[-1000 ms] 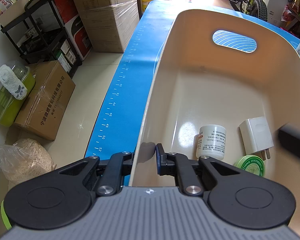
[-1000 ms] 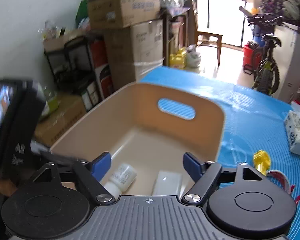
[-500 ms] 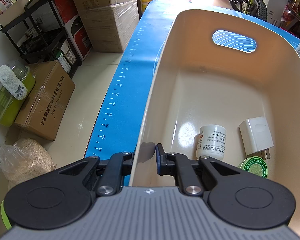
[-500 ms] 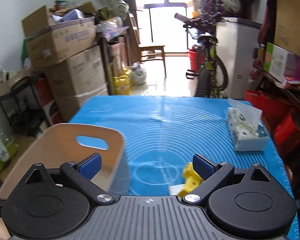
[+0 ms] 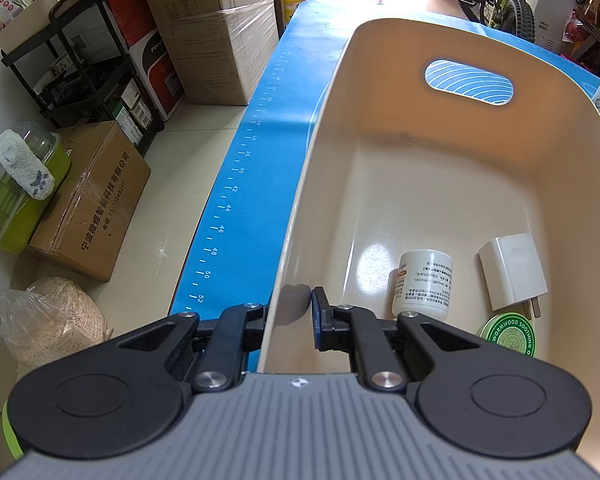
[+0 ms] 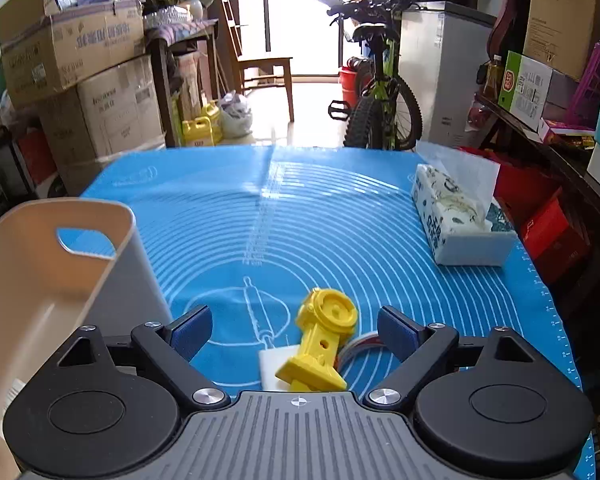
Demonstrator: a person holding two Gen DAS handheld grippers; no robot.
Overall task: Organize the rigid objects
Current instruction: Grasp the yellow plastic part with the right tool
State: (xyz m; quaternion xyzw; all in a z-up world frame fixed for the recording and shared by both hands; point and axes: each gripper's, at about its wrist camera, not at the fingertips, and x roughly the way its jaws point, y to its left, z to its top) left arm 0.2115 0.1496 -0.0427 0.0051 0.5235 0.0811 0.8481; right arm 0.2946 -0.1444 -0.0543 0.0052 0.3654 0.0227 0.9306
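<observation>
1. The left gripper (image 5: 290, 314) is clamping the near wall of the beige bin (image 5: 440, 184), its jaws closed on the rim with one finger outside and one inside.

2. Inside the beige bin, a white pill bottle (image 5: 424, 284) is lying on its side on the floor of the bin just beyond the left gripper's inner finger; a white plug adapter (image 5: 512, 272) is lying just beside the bottle, and a round green ointment tin (image 5: 508, 334) is sitting near the adapter's prongs, against the bin's near end.

3. The right gripper (image 6: 294, 330) is hanging above the blue mat (image 6: 300, 216) on the surface, beside the beige bin; its jaws are standing wide apart, having just been narrowing slightly, and gripping nothing.

4. A yellow plastic part (image 6: 320, 340) is lying tilted on the blue mat, outside the beige bin on the side away from the left gripper, below the gap of the right gripper's jaws without touching either finger.

5. A flat white piece (image 6: 274, 364) is lying under the near end of the yellow plastic part, and a ring with red and white bands (image 6: 360, 346) is showing just beside it.

6. A patterned tissue box (image 6: 452, 216) is resting on the blue mat, well apart from the beige bin, near the mat's far corner.
</observation>
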